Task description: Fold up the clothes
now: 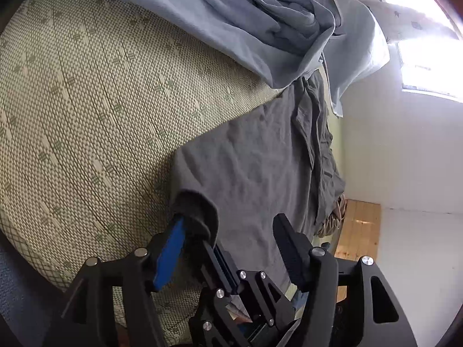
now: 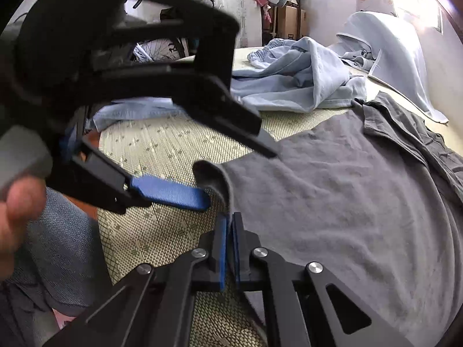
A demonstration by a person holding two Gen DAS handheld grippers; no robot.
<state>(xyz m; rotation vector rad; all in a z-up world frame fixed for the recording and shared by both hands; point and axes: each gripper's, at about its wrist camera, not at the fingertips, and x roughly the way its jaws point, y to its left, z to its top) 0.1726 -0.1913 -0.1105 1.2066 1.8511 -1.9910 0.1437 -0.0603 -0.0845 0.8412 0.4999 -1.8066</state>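
A dark grey shirt (image 1: 254, 156) lies spread on a woven mat, also in the right wrist view (image 2: 347, 202). My left gripper (image 1: 228, 219) is open, its blue-padded finger (image 1: 170, 254) under the shirt's lifted corner (image 1: 196, 205); the other finger rests over the cloth. In the right wrist view the left gripper (image 2: 231, 170) straddles that corner. My right gripper (image 2: 229, 222) is shut on the shirt's near edge just below the corner.
The woven green-beige mat (image 1: 101, 110) covers the bed. Crumpled light blue clothes (image 1: 260, 20) lie beyond the shirt, also in the right wrist view (image 2: 301, 78). A wooden floor (image 1: 358, 231) and white wall are at right. Boxes and a bicycle wheel (image 2: 162, 49) stand behind.
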